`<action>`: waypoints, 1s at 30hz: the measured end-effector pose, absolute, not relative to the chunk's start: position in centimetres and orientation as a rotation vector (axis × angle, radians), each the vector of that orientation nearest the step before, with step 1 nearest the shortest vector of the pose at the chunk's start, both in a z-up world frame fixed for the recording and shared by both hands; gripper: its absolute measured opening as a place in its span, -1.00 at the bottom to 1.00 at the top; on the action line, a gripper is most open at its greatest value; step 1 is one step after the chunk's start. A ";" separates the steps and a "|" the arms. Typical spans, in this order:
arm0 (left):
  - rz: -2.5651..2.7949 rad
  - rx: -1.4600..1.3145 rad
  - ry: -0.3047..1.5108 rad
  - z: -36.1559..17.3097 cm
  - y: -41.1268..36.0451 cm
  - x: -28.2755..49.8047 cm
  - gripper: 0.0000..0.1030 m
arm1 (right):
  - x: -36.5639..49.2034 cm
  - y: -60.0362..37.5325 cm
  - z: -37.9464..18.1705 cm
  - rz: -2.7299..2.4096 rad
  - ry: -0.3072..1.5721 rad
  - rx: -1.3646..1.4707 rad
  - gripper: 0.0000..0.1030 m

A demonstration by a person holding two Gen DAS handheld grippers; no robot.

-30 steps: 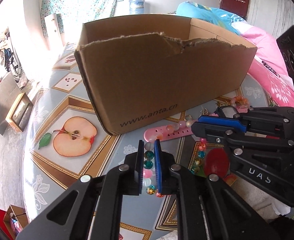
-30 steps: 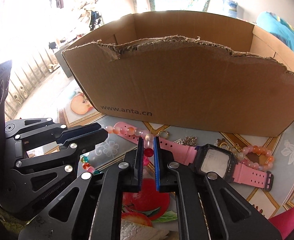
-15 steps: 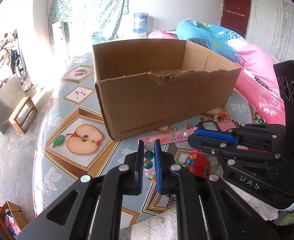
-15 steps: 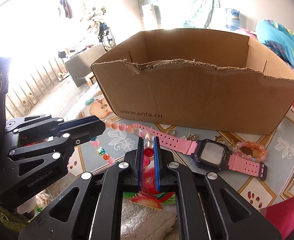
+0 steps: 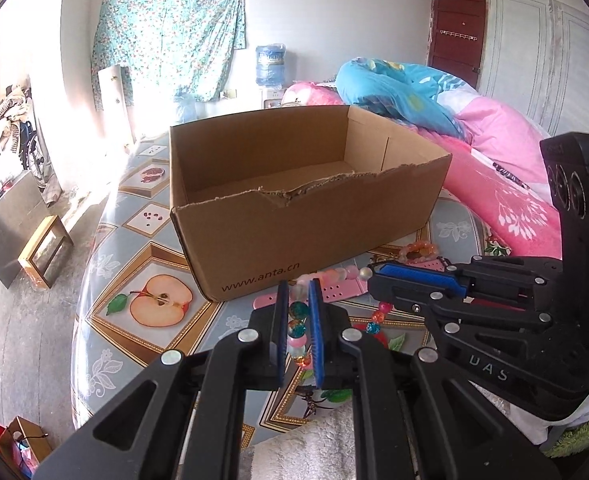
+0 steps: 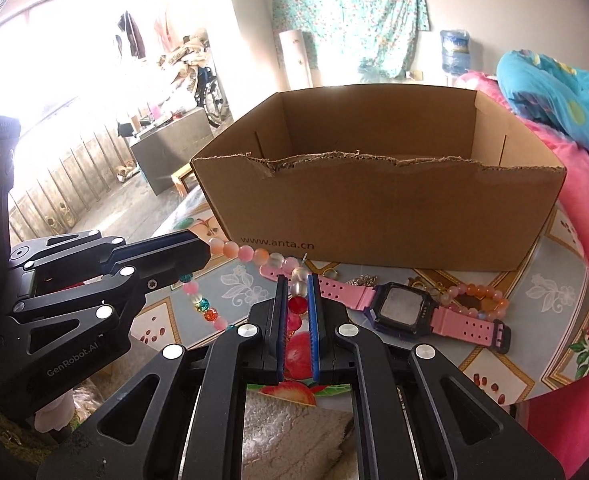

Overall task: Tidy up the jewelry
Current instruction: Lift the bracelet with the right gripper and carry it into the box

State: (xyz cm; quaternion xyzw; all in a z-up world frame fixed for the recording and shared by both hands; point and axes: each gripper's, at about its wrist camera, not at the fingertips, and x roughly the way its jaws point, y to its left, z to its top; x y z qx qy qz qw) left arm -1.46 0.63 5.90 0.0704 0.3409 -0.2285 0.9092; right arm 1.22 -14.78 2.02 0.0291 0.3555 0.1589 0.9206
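Right wrist view: both grippers, left [image 6: 198, 256] and right [image 6: 297, 292], clamped on one bead strand [image 6: 254, 255], stretched between them above the table's [image 6: 550, 292] near edge, probably for lifting over the box [image 6: 378, 216] untangled.

Each wrist view looks down along its fingers, close; both share the cardboard box [image 5: 310, 216] [image 6: 378, 216].

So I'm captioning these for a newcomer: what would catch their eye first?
The string of coloured glass beads, stretched in the air between the shut left gripper and right gripper. Just behind it, the open brown cardboard box fills the middle of the table, with a pink-strapped digital watch lying before it.
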 end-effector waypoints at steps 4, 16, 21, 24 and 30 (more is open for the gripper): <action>-0.484 0.142 0.693 6.3 0.1 -1.8 -0.82 | 0.3 -15.3 3.2 0.328 0.716 0.076 -0.85; -0.589 0.081 0.529 11.5 -0.6 -2.3 -0.82 | -0.8 -16.5 8.4 0.334 0.571 0.077 -0.85; -0.608 0.101 0.431 15.0 -1.3 -1.4 -0.82 | 0.5 -16.7 11.9 0.345 0.478 0.067 -0.86; -0.603 0.117 0.388 16.9 -1.9 0.0 -0.82 | 2.2 -16.9 13.8 0.359 0.436 0.064 -0.86; -0.567 0.130 0.394 18.9 -3.3 5.0 -0.82 | 8.4 -17.6 15.6 0.421 0.479 0.077 -0.87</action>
